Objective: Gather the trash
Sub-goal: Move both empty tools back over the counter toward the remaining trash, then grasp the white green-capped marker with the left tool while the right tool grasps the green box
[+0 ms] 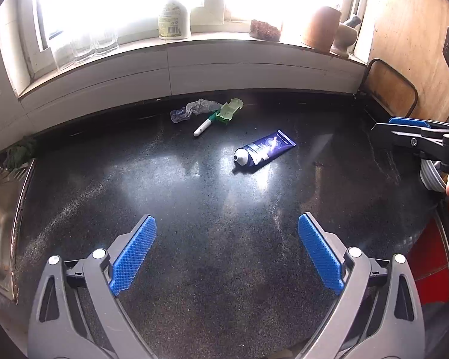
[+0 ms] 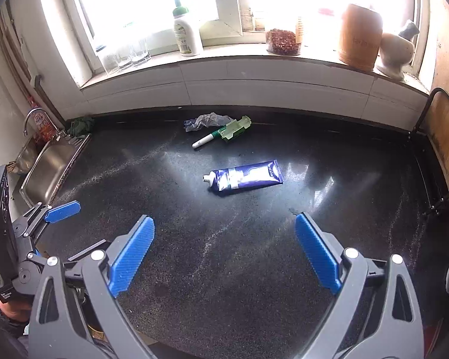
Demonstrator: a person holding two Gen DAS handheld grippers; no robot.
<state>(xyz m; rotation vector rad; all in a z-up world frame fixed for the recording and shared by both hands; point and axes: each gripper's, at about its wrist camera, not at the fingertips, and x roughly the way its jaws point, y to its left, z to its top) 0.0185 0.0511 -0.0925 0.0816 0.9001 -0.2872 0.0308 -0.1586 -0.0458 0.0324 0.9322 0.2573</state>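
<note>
tube [image 2: 245,176] before marker [image 2: 208,139], wrapper [image 2: 206,120] perhaps behind

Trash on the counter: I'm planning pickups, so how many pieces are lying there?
4: a blue tube mid-counter; a white marker, green packaging and crumpled plastic wrap clustered near the back wall. More may be hidden outside the views.

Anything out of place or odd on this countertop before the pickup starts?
Yes. A capless blue tube lies flat mid-counter. Near the back wall a crumpled plastic wrapper, a white-and-green pen-like item and a green plastic piece lie clustered. Both grippers hang open, empty.
</note>
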